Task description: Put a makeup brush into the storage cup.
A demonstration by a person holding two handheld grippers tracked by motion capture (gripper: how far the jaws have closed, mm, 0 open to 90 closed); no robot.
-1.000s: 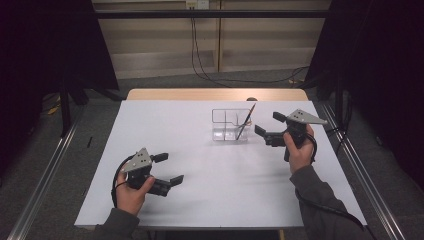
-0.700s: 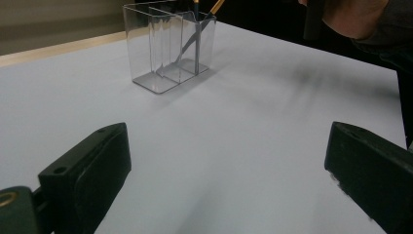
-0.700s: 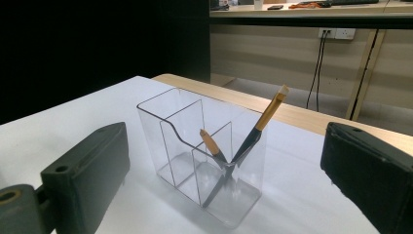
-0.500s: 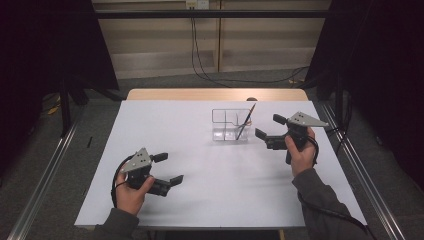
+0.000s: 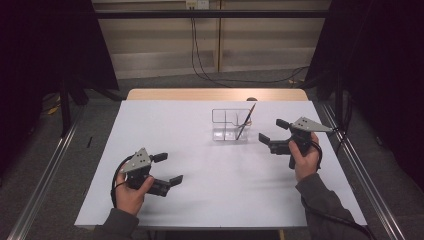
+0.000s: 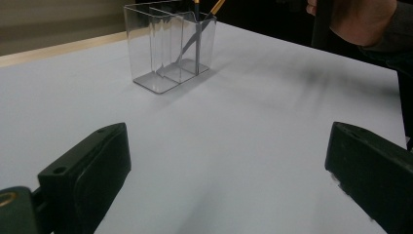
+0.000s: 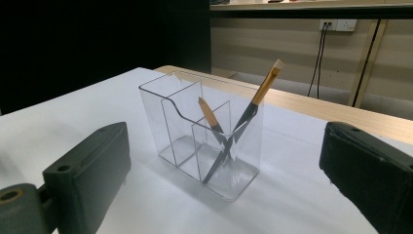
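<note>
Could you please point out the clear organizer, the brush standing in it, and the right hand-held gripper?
clear organizer [image 7: 170,131], right gripper view, on its front wall.
brush [image 7: 264,87], right gripper view, on its golden ferrule.
right hand-held gripper [image 5: 272,133], high view, midway between its open fingertips.

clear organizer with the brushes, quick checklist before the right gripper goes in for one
1. Right gripper open and empty: ok, jaws stand wide apart.
2. Clear organizer upright on the table: ok.
3. Brushes reachable: ok, two brushes lean crossed in one compartment, the taller one's tip above the rim.
4. Path from right gripper to organizer free: ok, bare table between them.
5. Left gripper out of the way: ok, open, near the table's front edge, apart from the organizer.
6. Organizer steady enough not to tip when a brush is pulled: cannot tell.
</note>
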